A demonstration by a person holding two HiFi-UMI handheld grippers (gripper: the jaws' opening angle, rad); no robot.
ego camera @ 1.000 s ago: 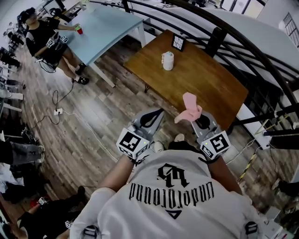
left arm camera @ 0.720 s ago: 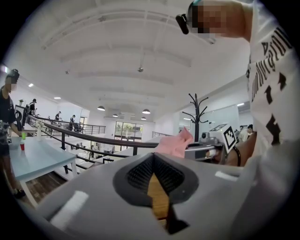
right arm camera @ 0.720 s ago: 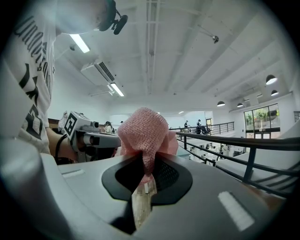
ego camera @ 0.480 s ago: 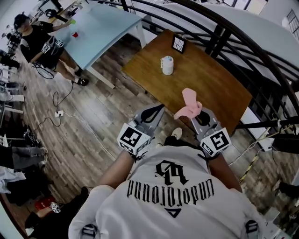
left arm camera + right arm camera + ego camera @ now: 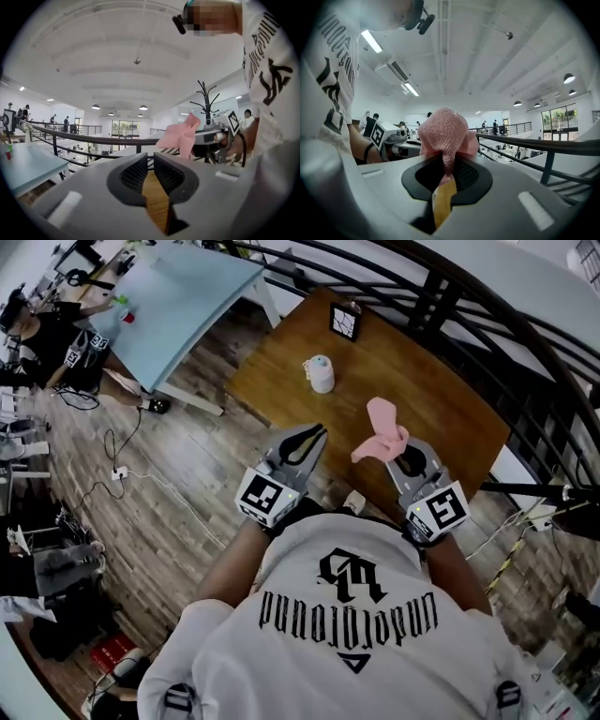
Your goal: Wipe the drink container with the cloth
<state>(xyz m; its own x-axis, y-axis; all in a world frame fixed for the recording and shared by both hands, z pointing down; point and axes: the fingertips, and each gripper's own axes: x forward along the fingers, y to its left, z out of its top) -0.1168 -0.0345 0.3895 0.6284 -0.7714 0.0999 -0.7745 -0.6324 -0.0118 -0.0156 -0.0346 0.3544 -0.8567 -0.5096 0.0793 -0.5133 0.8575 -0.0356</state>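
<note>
Wooden table (image 5: 441, 390): brown top set at a slant in the head view, with a black railing (image 5: 506, 343) running along its far side.
Drink container (image 5: 321, 374): white, upright, on the wooden table toward its left end, a little in from the edge; nothing touches it, and it stands well apart from both grippers.
Marker card (image 5: 344, 322): small dark-framed square, upright near the table's far corner, beyond the drink container.
Cloth (image 5: 443, 131): pink, knitted texture, bunched into a lobe above the right claw, with a narrow fold pinched down between the pads; in the head view it is held over the table's near edge.
Right gripper (image 5: 446, 166): claw clamped on the cloth; held roughly level, by the near edge of the table.
Left gripper (image 5: 151, 171): claw drawn together, nothing between the ribbed pads, only a sliver of the wooden top showing through; tip over the table's near edge, beside the right gripper and apart from it.
Light blue table (image 5: 178, 306): to the left of the wooden table, with a seated person (image 5: 47, 338) at its left side.
Floor (image 5: 169, 484): wood planks, with a cable and power strip (image 5: 117, 474) lying on it.
</note>
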